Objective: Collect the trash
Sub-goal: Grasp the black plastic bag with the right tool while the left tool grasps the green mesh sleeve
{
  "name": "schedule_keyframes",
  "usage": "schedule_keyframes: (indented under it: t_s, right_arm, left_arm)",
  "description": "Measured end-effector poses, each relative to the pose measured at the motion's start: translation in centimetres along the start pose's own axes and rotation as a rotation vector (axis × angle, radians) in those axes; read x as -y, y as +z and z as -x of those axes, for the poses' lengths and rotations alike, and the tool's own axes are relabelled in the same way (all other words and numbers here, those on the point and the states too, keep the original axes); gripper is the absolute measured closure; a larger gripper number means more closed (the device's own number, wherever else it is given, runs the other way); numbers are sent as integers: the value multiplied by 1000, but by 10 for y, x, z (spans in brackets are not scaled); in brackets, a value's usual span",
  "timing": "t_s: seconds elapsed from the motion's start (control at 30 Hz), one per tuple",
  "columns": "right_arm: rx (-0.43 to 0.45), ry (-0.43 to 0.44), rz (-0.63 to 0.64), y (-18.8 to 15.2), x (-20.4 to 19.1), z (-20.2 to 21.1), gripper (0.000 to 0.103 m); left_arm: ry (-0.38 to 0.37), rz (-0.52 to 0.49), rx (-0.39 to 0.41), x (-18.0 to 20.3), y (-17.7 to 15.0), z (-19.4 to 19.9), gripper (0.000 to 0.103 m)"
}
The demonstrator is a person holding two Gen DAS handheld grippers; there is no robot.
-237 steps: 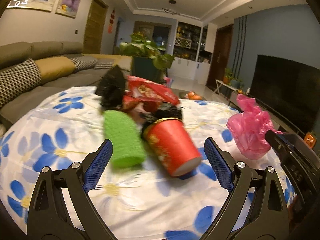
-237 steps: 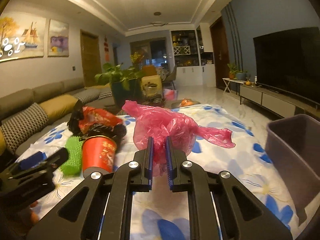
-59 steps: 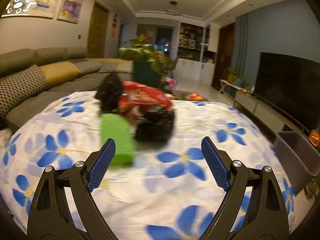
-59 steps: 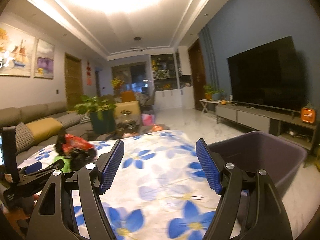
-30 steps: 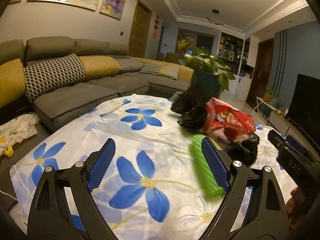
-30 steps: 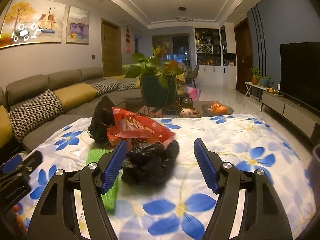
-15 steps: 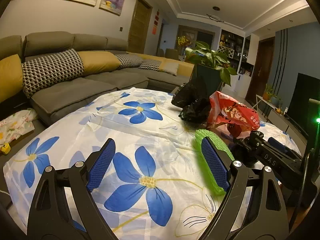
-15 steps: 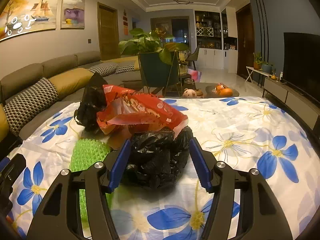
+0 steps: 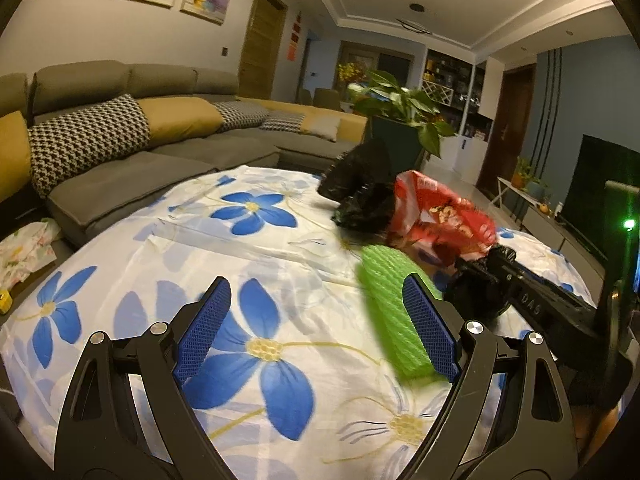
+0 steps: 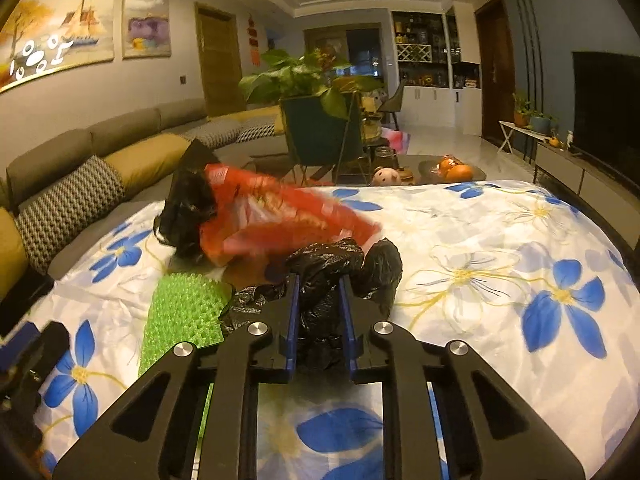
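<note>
Room: a grey sofa (image 9: 132,148) with yellow and houndstooth cushions runs along the left wall under framed paintings (image 10: 60,36); a dark television (image 10: 608,108) hangs at right, and a potted plant (image 10: 312,92) stands beyond the far edge of the desk.

Desk (image 9: 208,256): covered by a white cloth printed with blue flowers, carrying a small heap of trash.

Trash, far to near: a black bag at the rear (image 10: 188,208); a red printed wrapper (image 10: 276,216) lying against it, blurred in both views; a green spiked mat (image 10: 184,312) lying flat on the cloth just left of the nearest item; a crumpled black plastic bag (image 10: 340,264) at the front of the heap.

Right tongs (image 10: 319,320): jaws have just been closing and now stand narrow, both blue pads pressed into the crumpled black plastic bag, which bulges above and between them. In the left wrist view the same tool (image 9: 504,276) enters from the right and meets the bag.

Left tongs (image 9: 316,328): jaws stand wide apart and hold nothing, poised above bare cloth; the right finger (image 9: 428,328) overlaps the green mat in view, contact not determinable.
</note>
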State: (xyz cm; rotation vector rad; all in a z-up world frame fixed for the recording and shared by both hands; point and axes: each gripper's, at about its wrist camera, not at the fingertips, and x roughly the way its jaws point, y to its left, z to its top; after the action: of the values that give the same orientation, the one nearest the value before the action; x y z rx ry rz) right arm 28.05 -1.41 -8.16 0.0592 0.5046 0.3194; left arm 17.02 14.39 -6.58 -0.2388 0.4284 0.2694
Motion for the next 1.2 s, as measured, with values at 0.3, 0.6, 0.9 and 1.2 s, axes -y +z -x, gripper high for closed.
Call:
schedule_keyframes:
  t_s: [0.3, 0.6, 0.9, 1.2]
  right_arm:
    - [112, -43, -44, -5, 31, 63, 84]
    - [144, -61, -33, -16, 46, 102, 84]
    - [144, -78, -49, -31, 59, 131, 84]
    - [158, -90, -55, -35, 67, 156, 84]
  left_arm:
    - [-76, -76, -75, 43, -2, -16, 17]
    - [-93, -88, -242, 53, -14, -54, 42]
    - [-139, -61, -242, 51, -12, -51, 91]
    - [-177, -68, -148, 63, -10, 1, 92]
